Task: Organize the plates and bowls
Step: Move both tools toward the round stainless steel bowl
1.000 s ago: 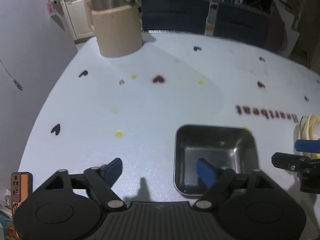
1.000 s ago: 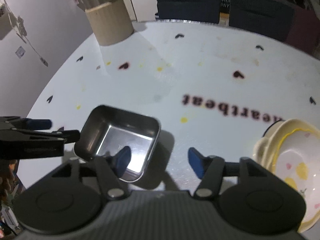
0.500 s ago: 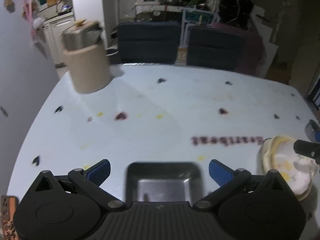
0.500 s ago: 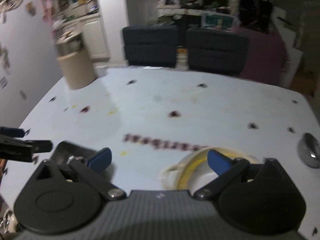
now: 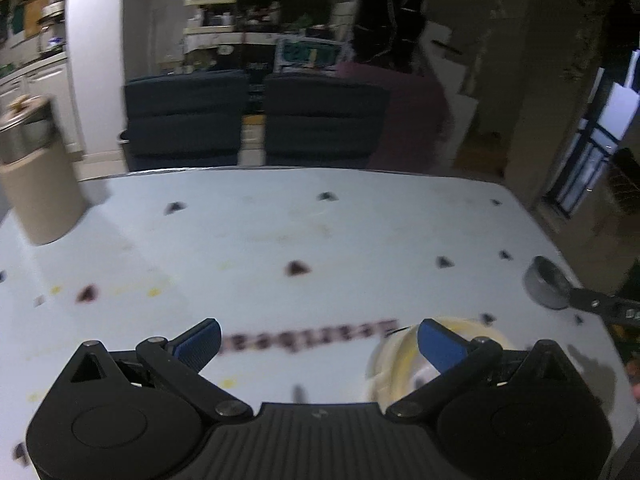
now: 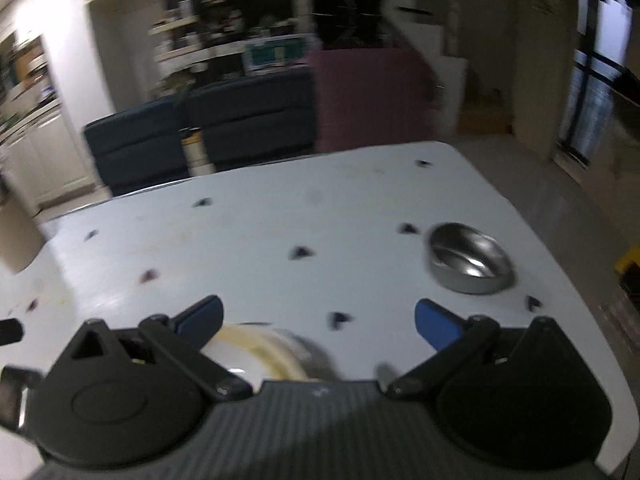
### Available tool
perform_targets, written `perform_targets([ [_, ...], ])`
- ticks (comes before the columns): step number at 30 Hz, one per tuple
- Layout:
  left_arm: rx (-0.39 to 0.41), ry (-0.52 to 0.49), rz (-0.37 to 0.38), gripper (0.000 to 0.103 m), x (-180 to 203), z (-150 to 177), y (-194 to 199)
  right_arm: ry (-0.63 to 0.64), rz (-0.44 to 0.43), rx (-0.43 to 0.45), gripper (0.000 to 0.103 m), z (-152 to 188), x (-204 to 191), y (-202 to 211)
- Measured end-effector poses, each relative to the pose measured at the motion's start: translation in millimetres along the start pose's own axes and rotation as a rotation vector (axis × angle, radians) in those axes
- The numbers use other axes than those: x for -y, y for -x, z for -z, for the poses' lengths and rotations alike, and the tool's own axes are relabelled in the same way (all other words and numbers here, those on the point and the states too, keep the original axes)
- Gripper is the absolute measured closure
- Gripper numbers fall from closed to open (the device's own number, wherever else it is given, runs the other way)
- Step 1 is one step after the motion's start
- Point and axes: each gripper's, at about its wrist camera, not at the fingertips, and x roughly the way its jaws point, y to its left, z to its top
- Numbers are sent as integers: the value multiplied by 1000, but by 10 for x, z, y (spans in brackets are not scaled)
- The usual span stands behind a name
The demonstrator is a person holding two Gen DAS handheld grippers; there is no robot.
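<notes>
Nearest the left wrist camera, the left gripper point(image 5: 318, 338), black with blue finger pads, stands wide apart and holds nothing. It hovers above a pale blue-white table point(image 5: 248, 232). Just under its right finger sits a cream and yellow ceramic bowl point(image 5: 394, 354), resting on the table near the front edge, probably within easy reach for a pickup.

Nearest the right wrist camera, the right gripper point(image 6: 318, 318), of the same make, is also spread wide and empty. The same cream bowl point(image 6: 256, 346) shows below its left finger, partly hidden by the gripper body. Since neither tool grips anything, both seem to be between pickups, likely choosing the next dish.

Past the left gripper, dark red lettering point(image 5: 310, 334) is printed on the table, upside down and blurred; it cannot be read with certainty. Small dark heart-shaped marks point(image 5: 297, 268) and yellow specks dot the surface.

Further right, a round stainless steel bowl point(image 6: 472, 258) stands alone near the table's right edge, well apart from the cream bowl, so it probably awaits gathering.

At the far left stands a beige cylindrical container with a metal pot on top point(image 5: 34, 184). Beyond the table are two dark blue chairs point(image 5: 186, 120) and cluttered shelves; their labels are too blurred to read.
</notes>
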Motion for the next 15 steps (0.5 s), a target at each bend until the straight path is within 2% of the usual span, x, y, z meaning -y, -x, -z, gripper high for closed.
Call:
perform_targets([
  [10, -7, -85, 126, 0, 823, -151, -553, -178, 148, -17, 0, 15, 935, -484],
  [15, -15, -103, 199, 0, 1179, -197, -836, -261, 204, -5, 0, 94, 1254, -639],
])
